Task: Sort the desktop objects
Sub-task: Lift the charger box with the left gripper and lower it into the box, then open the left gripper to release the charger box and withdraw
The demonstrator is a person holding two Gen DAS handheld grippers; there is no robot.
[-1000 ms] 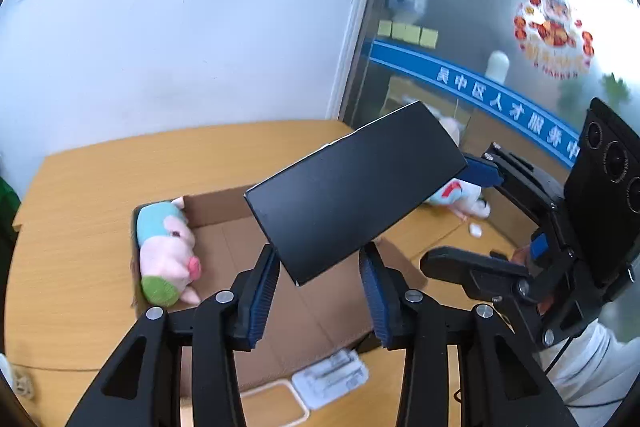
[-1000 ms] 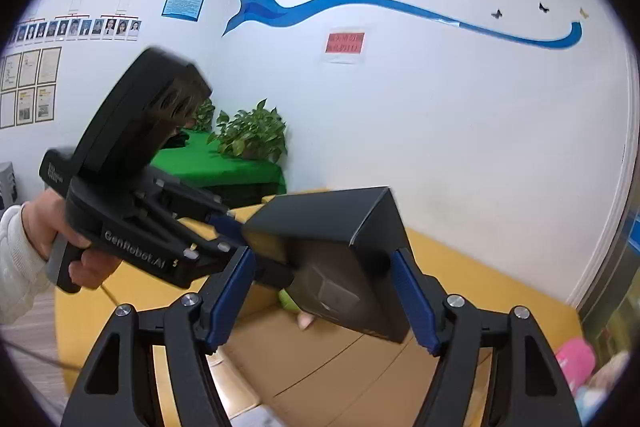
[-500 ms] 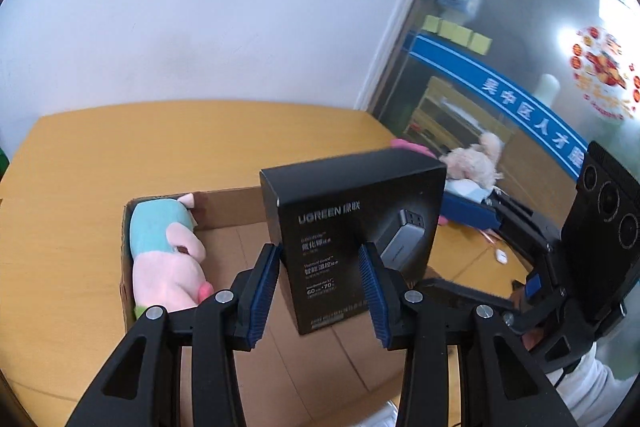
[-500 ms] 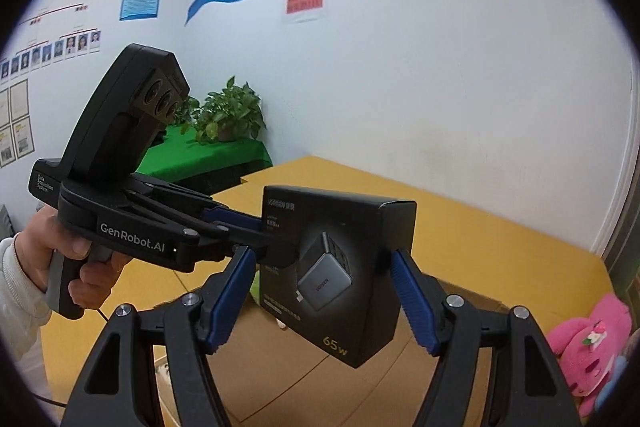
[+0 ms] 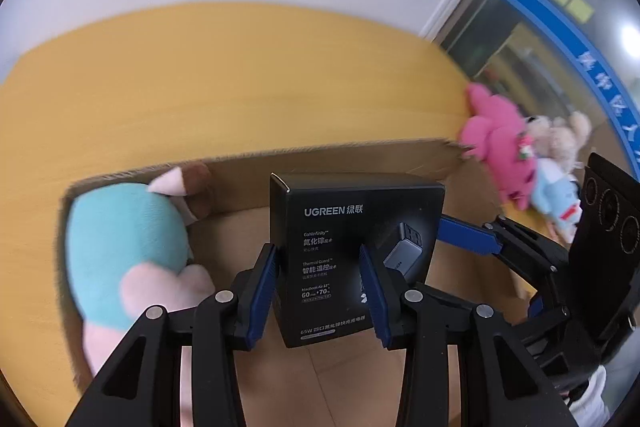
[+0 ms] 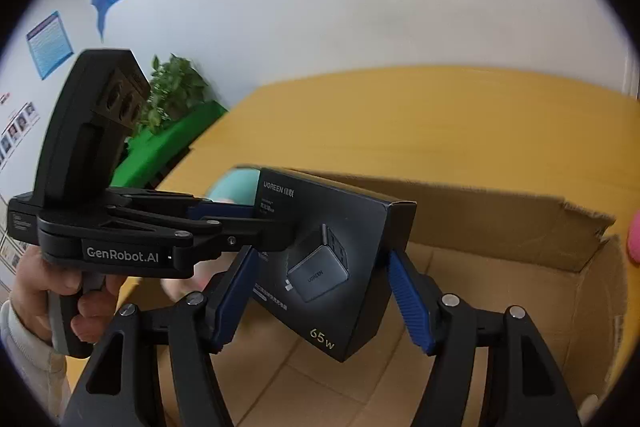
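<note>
A plush toy [image 5: 128, 259] lies at the left end of the cardboard box [image 5: 340, 155] on the table [image 5: 240, 79]. Over the box's middle, the left hand-held gripper [image 5: 320, 287] clamps the black charger box [image 5: 352, 251]; the right hand-held gripper [image 6: 320, 291], jaws just closing, grips its sides too.

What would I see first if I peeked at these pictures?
A black UGREEN charger box in the middle, held over an open cardboard box with both grippers' blue jaws clamped on it. Inside the cardboard box, at its left end, lies a teal-and-pink plush toy. A bright pink plush sits just outside its far right corner.
</note>
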